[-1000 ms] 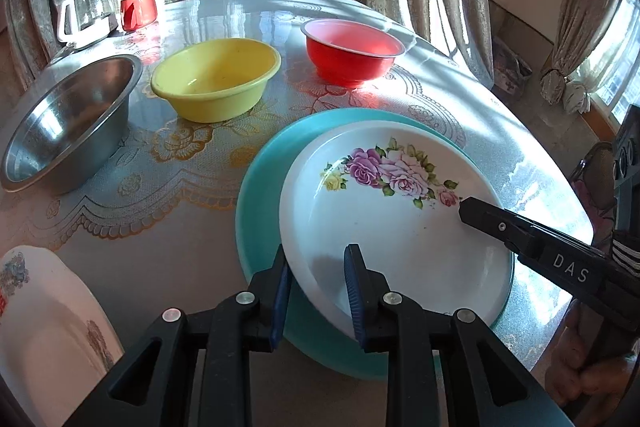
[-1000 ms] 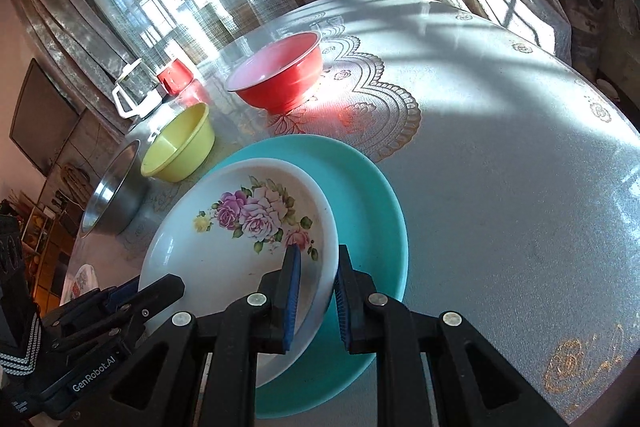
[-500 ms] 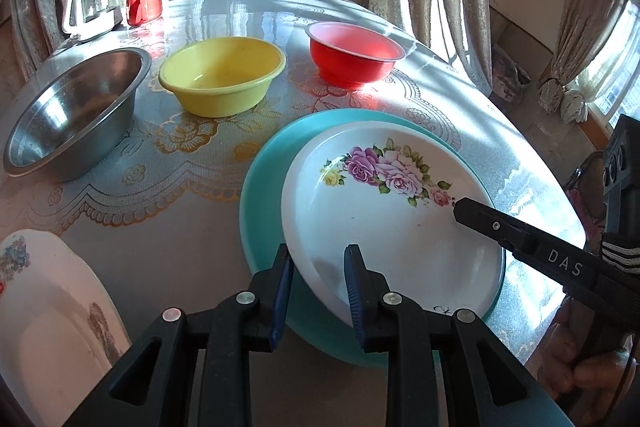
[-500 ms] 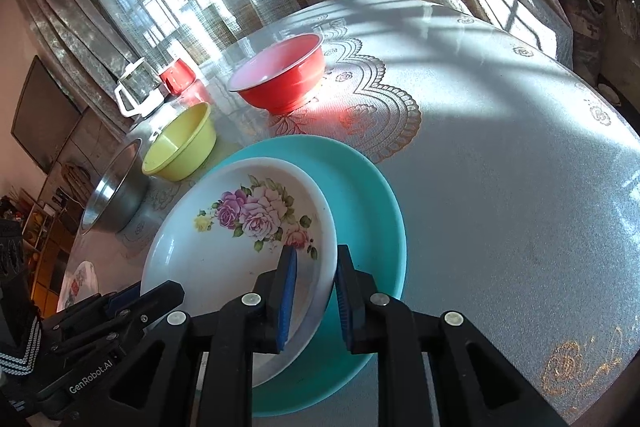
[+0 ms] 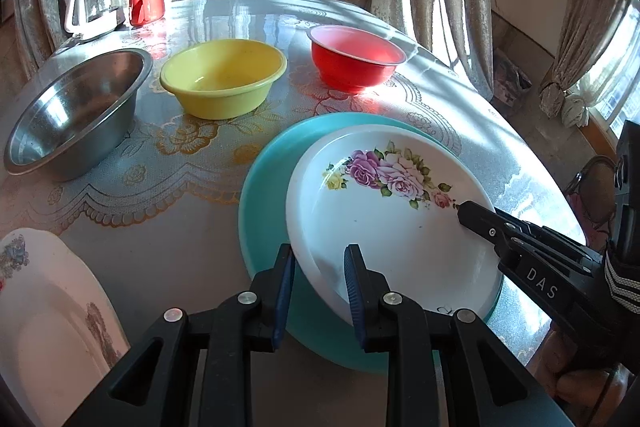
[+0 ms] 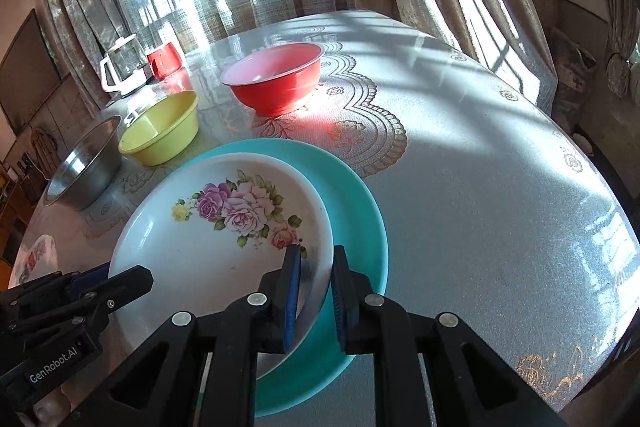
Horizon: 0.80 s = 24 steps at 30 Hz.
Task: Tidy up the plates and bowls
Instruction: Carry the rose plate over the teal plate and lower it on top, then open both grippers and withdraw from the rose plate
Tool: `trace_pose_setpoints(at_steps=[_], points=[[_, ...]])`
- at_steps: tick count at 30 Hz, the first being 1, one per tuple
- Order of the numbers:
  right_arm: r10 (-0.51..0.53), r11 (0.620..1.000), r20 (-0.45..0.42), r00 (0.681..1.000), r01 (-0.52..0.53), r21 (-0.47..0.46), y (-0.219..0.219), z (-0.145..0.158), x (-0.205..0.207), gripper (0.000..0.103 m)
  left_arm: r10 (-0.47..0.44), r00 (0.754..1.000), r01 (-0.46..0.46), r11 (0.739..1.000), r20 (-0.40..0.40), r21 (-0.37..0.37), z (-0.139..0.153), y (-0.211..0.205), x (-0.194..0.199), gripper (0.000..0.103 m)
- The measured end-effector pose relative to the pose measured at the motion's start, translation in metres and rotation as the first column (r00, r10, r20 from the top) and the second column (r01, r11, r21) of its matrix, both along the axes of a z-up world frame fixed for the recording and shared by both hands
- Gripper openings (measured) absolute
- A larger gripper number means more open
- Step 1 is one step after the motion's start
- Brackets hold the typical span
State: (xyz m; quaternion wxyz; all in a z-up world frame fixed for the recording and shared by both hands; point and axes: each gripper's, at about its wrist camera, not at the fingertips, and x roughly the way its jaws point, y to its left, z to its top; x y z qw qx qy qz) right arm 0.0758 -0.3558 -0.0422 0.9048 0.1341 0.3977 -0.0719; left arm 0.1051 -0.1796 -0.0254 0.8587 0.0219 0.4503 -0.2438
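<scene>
The flowered white plate lies on the teal plate on the desk. Left tongs and right tongs each straddle opposite edges of its rim, parted; whether the pads touch is hard to tell. Beyond it stand the red bowl, yellow bowl and steel bowl.
</scene>
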Motion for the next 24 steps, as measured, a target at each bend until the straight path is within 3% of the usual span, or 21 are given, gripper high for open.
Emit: trace_pose_setpoints(at_steps=[5, 11, 24], points=[[-0.001, 1.000, -0.005, 1.000, 0.001, 0.029, 0.000, -0.002, 0.002, 0.020, 0.008, 1.000, -0.008, 1.000, 0.006, -0.013, 0.002, 0.007, -0.003, 0.035], [0.003, 1.000, -0.012, 1.000, -0.003, -0.012, 0.008, -0.002, 0.002, 0.026, 0.014, 0.999, -0.013, 1.000, 0.031, -0.009, 0.008, 0.012, -0.011, 0.037], [-0.054, 0.998, 0.009, 0.998, 0.054, 0.030, 0.002, 0.009, -0.008, 0.040, 0.080, 0.995, -0.077, 0.995, 0.054, -0.058, 0.022, 0.042, -0.020, 0.037]])
